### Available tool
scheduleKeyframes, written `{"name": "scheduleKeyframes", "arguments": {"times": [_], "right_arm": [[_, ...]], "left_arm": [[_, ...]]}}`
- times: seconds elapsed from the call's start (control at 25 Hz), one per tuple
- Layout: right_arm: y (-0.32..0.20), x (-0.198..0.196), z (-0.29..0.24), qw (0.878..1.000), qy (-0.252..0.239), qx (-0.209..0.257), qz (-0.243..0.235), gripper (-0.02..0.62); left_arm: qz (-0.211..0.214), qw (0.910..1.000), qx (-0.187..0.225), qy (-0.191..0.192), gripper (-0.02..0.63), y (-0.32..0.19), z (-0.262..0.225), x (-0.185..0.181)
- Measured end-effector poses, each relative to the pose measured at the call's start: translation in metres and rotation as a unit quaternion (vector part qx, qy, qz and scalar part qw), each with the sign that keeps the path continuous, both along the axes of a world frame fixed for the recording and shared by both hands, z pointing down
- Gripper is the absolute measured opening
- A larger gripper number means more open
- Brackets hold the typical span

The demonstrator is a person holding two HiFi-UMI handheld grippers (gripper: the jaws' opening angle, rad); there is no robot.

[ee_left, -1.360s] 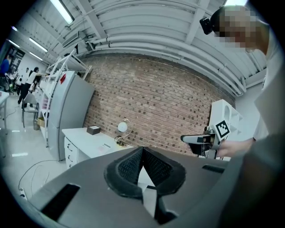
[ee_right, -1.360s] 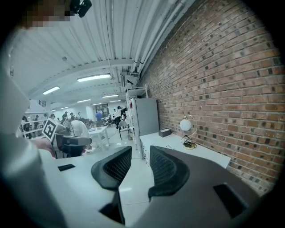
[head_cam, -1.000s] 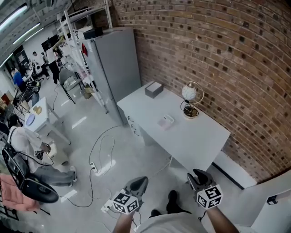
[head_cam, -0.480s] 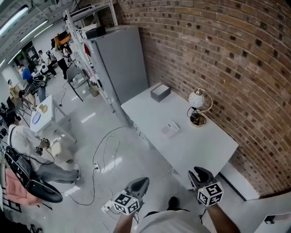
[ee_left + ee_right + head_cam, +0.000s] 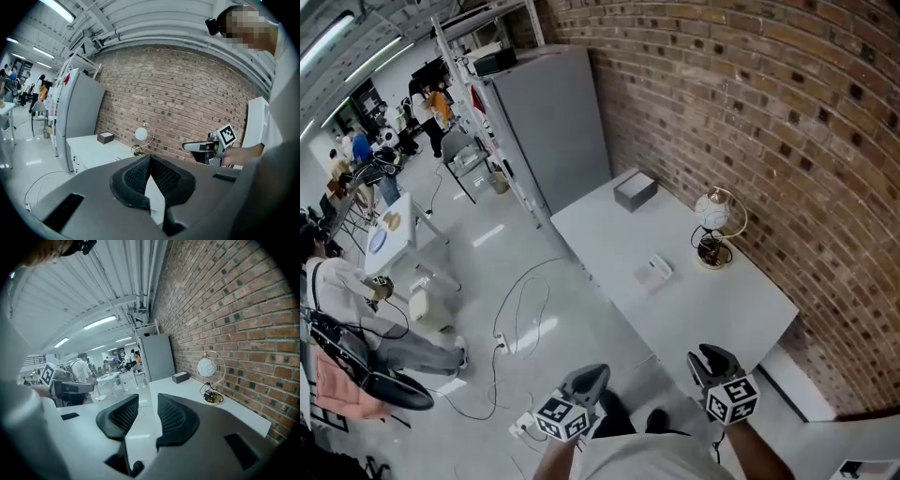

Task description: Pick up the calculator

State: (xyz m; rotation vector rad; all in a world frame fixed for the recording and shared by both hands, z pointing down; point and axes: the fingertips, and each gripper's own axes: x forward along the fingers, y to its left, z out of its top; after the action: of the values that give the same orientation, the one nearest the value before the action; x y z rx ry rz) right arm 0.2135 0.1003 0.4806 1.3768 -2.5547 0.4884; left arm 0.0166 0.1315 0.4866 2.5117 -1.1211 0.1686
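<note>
Calculator (image 5: 652, 273): lies on the desk (image 5: 722, 300), well ahead of us.
Right gripper (image 5: 712, 359): jaws apart, empty; we should square them across its width.
Left gripper (image 5: 585, 378): jaws together, nothing held.

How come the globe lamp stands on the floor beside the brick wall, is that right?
Wrong resting place: the globe lamp stands on the white table, beside the brick wall; the head view shows it.
</note>
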Motion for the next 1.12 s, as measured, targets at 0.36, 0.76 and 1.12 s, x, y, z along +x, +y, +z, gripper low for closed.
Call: {"name": "scheduleKeyframes", "arguments": {"times": [0.36,0.76,1.12], "right_arm": [[-0.059,-0.005,0.016,0.999,0.005,-0.015,0.043,0.141],[-0.135,-0.05,0.029,0.995,0.027,-0.035,0.094,0.141],[-0.179,-0.08,0.039,0.989,0.063,-0.055,0.118,0.141]], "left_arm": [[0.041,0.9991,0.003,-0.011,0.012,-0.076,0.011,-0.009],[0.114,0.9935,-0.008,-0.008,0.012,-0.178,0.024,-0.048],[0.177,0.9839,-0.021,-0.014,0.012,-0.231,0.047,-0.074]]}}
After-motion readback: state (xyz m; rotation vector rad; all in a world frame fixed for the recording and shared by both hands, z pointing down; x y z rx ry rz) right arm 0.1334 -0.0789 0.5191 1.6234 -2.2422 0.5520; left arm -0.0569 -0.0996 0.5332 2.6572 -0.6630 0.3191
